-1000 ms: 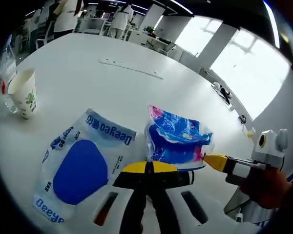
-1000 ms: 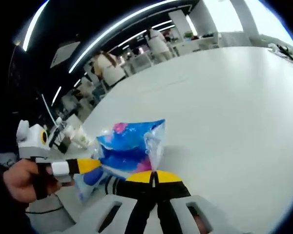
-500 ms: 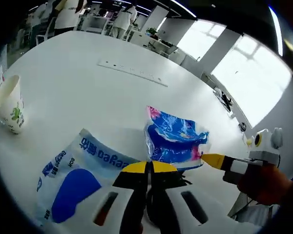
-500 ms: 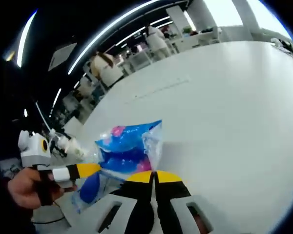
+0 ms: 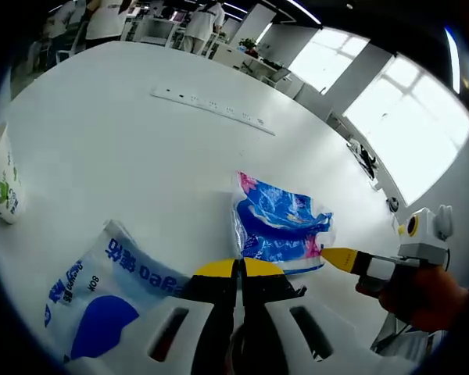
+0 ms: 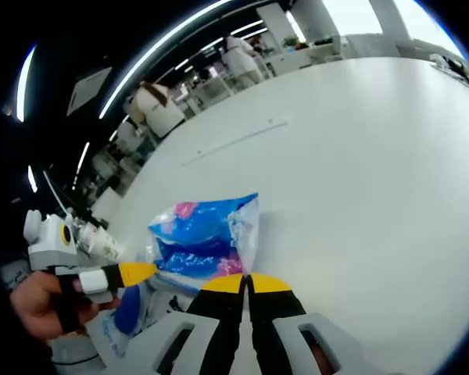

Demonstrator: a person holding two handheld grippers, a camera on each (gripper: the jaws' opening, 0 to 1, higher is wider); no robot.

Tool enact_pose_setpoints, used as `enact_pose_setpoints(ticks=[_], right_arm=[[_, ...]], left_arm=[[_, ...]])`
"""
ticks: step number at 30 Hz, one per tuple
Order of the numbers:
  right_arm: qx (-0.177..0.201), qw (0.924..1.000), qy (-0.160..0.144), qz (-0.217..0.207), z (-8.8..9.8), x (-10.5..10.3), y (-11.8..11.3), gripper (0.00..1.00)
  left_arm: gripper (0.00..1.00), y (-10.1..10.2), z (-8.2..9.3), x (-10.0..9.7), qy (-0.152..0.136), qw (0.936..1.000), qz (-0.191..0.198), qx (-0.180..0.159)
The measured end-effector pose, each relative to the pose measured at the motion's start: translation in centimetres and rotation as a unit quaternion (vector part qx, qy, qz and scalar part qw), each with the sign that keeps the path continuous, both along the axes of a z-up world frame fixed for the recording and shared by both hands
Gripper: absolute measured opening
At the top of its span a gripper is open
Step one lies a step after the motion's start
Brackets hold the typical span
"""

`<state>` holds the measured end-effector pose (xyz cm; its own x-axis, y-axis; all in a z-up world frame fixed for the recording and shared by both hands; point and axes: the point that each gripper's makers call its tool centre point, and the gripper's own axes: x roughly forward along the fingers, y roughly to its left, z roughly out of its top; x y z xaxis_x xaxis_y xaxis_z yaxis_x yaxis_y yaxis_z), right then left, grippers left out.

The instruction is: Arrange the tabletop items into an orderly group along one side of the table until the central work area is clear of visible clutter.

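**Packets pinched from both sides, cup way off at the edge**

Table (image 5: 141, 148) first — big, white, with a long thin strip (image 5: 211, 108) lying flat well beyond the packets. Then the white Deeyeo packet (image 5: 102, 297) with the blue oval, flat on the table just beside the left gripper (image 5: 236, 273), which has its jaws pressed together with no gap; hard to tell whether anything sits between them, though the bright blue-and-pink packet (image 5: 277, 226) starts right at the tips. Same blue-and-pink packet (image 6: 203, 238) seen from the right gripper (image 6: 247, 283) — jaws together there too, tips right at the packet's near edge, but can't confirm a grip. Paper cup (image 5: 1, 183) upright, well apart from both packets. Left gripper (image 6: 141, 271) pokes in with a hand (image 6: 39, 301) around its handle.
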<state>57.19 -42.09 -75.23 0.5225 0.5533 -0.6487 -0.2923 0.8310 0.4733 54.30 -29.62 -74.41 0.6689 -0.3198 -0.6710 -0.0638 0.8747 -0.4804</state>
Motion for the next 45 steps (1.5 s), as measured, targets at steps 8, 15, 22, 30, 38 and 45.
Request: enact_pose_setpoints(ticks=[8,15,22,30,38,45], right_arm=[[-0.001,0.9999,0.008,-0.006,-1.0,1.2,-0.4,0.00],[-0.039,0.9992,-0.006,-0.001,-1.0,1.5,-1.3,0.03],[-0.043,0.9989,-0.019,-0.007,0.2,1.3,-2.2,0.05],[-0.067,0.9972,-0.030,0.014,0.3,-0.9,-2.4,0.04],[-0.084,0.9954,-0.035,0.030,0.3,-3.8,-2.6,0.04],[-0.086,0.9958,-0.027,0.017,-0.3,-6.1,-3.1,0.03]], left_arm=[[0.00,-0.5,-0.8,0.5,0.016,0.9998,-0.012,0.007],[0.11,0.0,0.1,0.8,0.006,1.0000,0.000,0.001],[0.10,0.8,1.5,-0.6,-0.013,0.9999,0.010,-0.003],[0.10,3.3,1.9,-3.2,-0.041,0.9979,-0.011,0.048],[0.10,6.9,2.7,-7.7,-0.044,0.9970,0.011,0.063],[0.08,9.6,2.2,-13.0,-0.024,0.9965,0.045,0.066]])
